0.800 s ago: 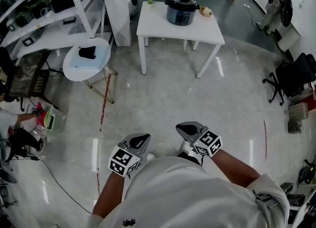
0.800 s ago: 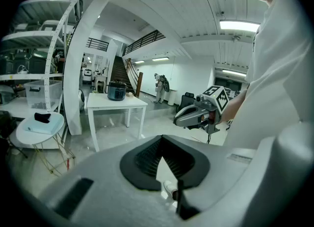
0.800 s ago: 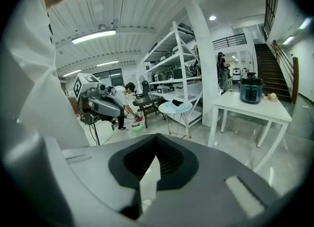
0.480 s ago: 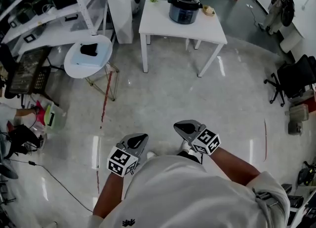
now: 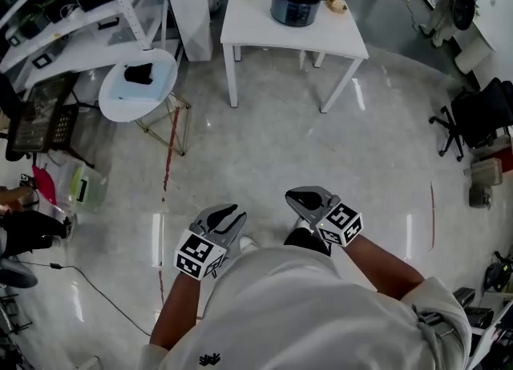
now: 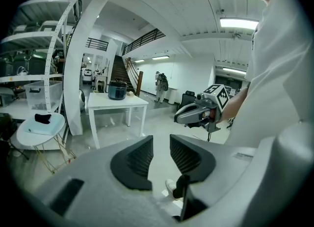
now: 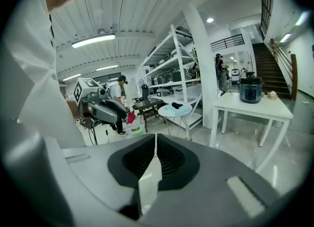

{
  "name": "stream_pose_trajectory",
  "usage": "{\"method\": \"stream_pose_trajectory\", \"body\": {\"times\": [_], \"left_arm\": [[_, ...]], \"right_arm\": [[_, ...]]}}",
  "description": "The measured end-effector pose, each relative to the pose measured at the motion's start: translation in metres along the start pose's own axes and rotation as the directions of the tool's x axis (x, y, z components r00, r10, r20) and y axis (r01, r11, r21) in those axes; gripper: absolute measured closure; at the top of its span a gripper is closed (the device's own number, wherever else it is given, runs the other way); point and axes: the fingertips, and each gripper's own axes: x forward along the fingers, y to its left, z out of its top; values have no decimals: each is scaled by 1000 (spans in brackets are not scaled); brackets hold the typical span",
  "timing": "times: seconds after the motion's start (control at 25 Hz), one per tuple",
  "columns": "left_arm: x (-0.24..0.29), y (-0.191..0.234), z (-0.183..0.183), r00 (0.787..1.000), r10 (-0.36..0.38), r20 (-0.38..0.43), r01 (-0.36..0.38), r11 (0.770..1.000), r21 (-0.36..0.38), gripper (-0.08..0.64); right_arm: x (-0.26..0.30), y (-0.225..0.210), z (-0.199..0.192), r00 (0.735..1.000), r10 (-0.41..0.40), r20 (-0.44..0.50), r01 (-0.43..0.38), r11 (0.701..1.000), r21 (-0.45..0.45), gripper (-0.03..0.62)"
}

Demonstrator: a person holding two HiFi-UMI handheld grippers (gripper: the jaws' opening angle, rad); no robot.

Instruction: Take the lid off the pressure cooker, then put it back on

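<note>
The dark pressure cooker (image 5: pixel 296 0), lid on, stands on a white table (image 5: pixel 264 36) far across the floor; it also shows small in the left gripper view (image 6: pixel 117 90) and the right gripper view (image 7: pixel 250 90). Both grippers are held close to the person's body, far from the table. My left gripper (image 5: pixel 228 216) (image 6: pixel 161 155) is open by a narrow gap with nothing between its ribbed pads. My right gripper (image 5: pixel 300 198) (image 7: pixel 155 145) is shut on nothing, its pads touching. Each gripper appears in the other's view, the right gripper (image 6: pixel 198 114) and the left gripper (image 7: pixel 100 108).
A round white side table (image 5: pixel 156 92) with a black item stands left of the path, beside metal shelving (image 5: pixel 72 8) and a white pillar (image 5: pixel 186 0). A black office chair (image 5: pixel 481 120) is at the right. A person (image 5: pixel 20 224) crouches at the left edge; a cable (image 5: pixel 96 296) lies on the floor.
The table and cooker have slid a little higher in the head view. Both grippers stay near the body, about where they were.
</note>
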Motion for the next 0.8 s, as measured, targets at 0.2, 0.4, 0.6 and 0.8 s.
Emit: {"method": "stream_pose_trajectory", "body": {"times": [0.2, 0.4, 0.6, 0.8], "left_arm": [[16, 7, 7, 999, -53, 1, 53, 999, 6, 374], [46, 33, 33, 998, -62, 28, 61, 998, 26, 286], [79, 85, 85, 998, -1, 60, -1, 1000, 28, 207], [128, 136, 142, 998, 34, 58, -37, 998, 51, 190]], "right_arm": [[-8, -16, -2, 999, -36, -3, 36, 999, 37, 571], [2, -55, -3, 999, -24, -30, 26, 998, 53, 578], [36, -115, 25, 999, 33, -16, -33, 999, 26, 578], [53, -186, 61, 997, 72, 11, -72, 997, -9, 580]]}}
